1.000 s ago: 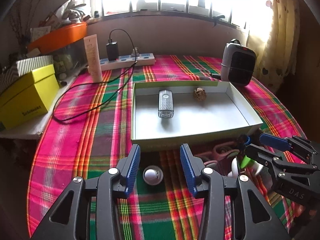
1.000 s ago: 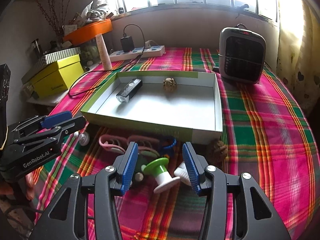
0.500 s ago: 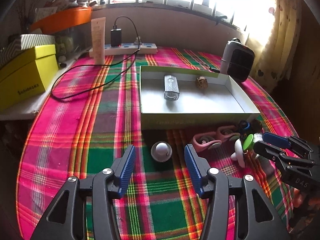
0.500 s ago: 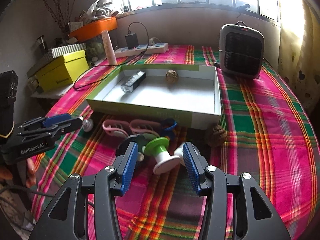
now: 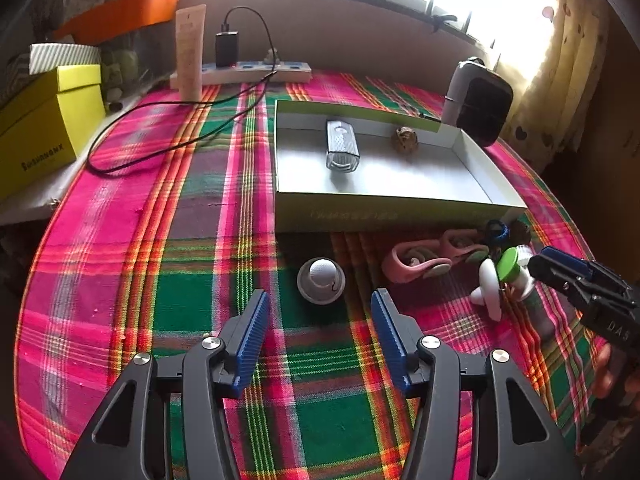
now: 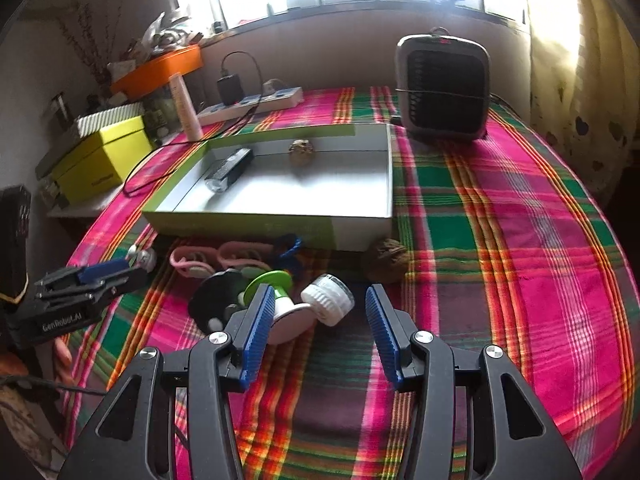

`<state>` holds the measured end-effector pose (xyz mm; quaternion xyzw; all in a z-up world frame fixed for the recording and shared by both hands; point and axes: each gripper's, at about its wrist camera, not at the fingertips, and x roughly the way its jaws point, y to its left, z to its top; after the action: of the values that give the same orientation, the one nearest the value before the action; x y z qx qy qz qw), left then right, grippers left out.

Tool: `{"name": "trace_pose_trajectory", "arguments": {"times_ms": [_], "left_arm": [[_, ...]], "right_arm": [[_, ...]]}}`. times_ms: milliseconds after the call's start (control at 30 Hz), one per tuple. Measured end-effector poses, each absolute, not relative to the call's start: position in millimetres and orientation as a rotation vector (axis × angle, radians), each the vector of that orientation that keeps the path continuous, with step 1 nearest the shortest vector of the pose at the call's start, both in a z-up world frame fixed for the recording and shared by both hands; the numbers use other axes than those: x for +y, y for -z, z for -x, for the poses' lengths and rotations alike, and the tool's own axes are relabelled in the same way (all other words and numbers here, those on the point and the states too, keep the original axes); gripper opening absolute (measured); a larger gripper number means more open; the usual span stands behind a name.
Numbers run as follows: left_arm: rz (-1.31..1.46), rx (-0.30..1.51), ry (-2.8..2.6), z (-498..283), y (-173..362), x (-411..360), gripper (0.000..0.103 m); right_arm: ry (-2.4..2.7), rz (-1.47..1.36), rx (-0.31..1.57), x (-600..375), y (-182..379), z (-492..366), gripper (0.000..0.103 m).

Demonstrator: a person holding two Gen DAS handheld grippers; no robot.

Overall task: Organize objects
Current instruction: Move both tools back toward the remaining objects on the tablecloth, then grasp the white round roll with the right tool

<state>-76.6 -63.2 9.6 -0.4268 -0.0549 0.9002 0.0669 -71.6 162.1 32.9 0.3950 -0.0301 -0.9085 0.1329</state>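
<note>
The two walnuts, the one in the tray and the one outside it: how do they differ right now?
The walnut in the tray rests against the far wall of the tray, already sorted; the walnut on the tablecloth sits outside by the tray's near right corner, still loose. The first lies on a pale floor in light; the second is in shadow on plaid cloth. Both are brown, wrinkled, and untouched by either gripper.

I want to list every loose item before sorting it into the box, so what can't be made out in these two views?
- Black round item: right wrist view, partly behind the green-topped spool; identity unclear.
- Blue item: left wrist view, small and in shadow at the box wall.
- Printing on the box front: left wrist view, too faint.
- White ridged cap: right wrist view; its far side is hidden.
</note>
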Motion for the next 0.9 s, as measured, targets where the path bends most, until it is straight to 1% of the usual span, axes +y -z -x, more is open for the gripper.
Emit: {"name": "trace_pose_trajectory", "arguments": {"times_ms": [200,300,467,667,900], "left_arm": [[1.3,-0.182,-2.713,81,-7,-64,0.052],[1.298,-0.172,-2.721,83,-6,-62,0.052],[1.295,-0.169,-2.726,85,-6,-62,0.052],[1.293,-0.17,-2.732,87,-6,-62,0.052],[1.292,-0.167,-2.735,88,-6,-62,0.052]], "right_arm": [[2.639,-1.179,-0.15,167,-30,79,0.049],[2.621,-1.193,-0.211,171,-26,83,0.049],[2.634,-1.2,-0.2,171,-26,85,0.049],[2.676,-1.206,-0.248,182,-26,85,0.049],[2.658,-1.198,-0.195,178,-27,82,0.049]]}}
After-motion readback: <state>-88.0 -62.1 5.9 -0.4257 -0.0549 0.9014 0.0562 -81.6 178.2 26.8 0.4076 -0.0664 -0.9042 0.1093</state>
